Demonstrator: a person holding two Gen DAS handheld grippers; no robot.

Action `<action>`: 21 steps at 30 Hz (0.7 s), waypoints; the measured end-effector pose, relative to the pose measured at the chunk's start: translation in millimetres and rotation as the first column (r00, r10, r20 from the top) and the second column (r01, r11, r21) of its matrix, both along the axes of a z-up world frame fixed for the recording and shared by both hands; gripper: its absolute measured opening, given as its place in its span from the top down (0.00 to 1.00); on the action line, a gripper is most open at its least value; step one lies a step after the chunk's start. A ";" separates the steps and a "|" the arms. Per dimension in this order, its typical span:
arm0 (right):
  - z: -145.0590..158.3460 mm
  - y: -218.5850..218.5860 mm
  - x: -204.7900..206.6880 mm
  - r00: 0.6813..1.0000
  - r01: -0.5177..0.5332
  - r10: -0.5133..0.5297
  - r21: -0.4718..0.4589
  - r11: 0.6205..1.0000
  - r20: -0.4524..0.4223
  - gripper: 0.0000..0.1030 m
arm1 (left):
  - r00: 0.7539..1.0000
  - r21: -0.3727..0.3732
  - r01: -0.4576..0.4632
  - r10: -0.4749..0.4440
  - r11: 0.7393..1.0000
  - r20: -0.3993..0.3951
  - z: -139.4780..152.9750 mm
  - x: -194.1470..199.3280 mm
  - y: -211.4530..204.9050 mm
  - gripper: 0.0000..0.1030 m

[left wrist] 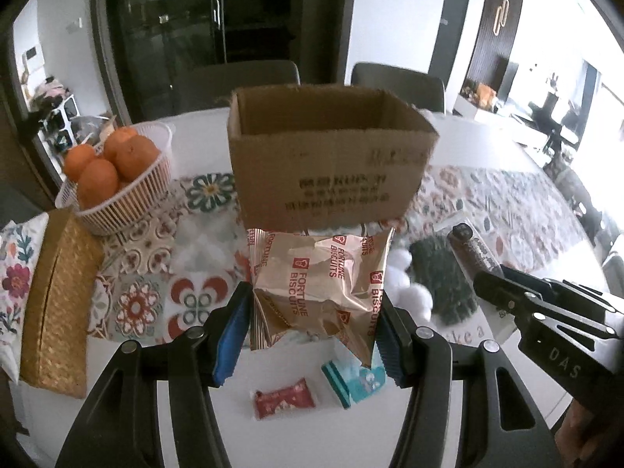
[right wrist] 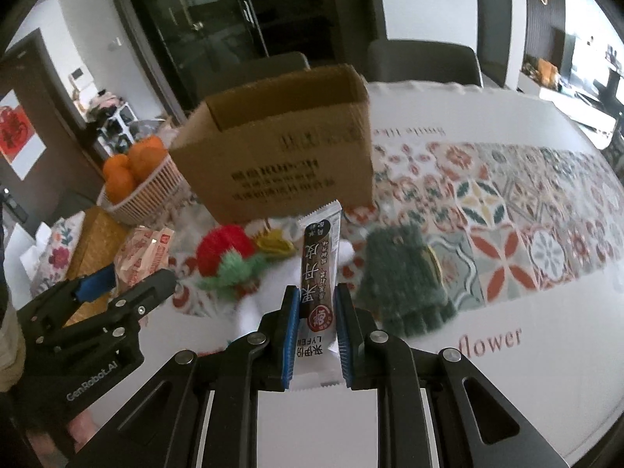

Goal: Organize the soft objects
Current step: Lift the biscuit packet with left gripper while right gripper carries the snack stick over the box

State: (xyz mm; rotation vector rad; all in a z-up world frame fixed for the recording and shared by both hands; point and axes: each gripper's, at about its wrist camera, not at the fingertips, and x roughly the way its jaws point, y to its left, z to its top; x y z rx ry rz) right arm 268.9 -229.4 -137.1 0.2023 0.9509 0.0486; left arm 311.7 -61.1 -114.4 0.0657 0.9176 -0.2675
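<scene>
My left gripper is shut on a gold biscuit packet, held above the table in front of the open cardboard box. My right gripper is shut on a slim brown-and-white snack stick packet, also lifted, with the box beyond it. In the right wrist view the left gripper shows at the left with the biscuit packet. On the table lie a red and green plush strawberry, a dark green knitted piece, white fluffy balls, a red sachet and a teal packet.
A white basket of oranges stands left of the box. A woven straw case and a floral cushion lie at the left table edge. A patterned runner crosses the white table. Chairs stand behind it.
</scene>
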 end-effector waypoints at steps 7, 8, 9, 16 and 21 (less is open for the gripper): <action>22.4 5.2 18.6 0.997 -0.026 0.026 0.008 1.000 0.073 0.81 | 0.999 -0.015 -0.025 0.025 1.000 0.048 20.2 17.3 3.6 0.44; 25.0 5.3 21.8 0.996 -0.028 0.027 0.011 1.000 0.082 0.81 | 0.998 -0.017 -0.025 0.026 1.000 0.054 23.2 20.2 3.9 0.44; 27.4 5.6 24.3 0.996 -0.030 0.029 0.013 0.999 0.087 0.81 | 0.998 -0.017 -0.026 0.027 1.000 0.061 25.7 22.3 4.5 0.44; 43.5 6.4 45.9 0.991 -0.043 0.039 0.022 0.999 0.131 0.81 | 0.994 -0.023 -0.029 0.032 0.999 0.102 40.9 42.2 5.2 0.44; 52.6 8.6 61.4 0.987 -0.053 0.048 0.029 0.998 0.155 0.81 | 0.990 -0.012 -0.031 0.032 0.999 0.140 50.5 58.7 4.0 0.44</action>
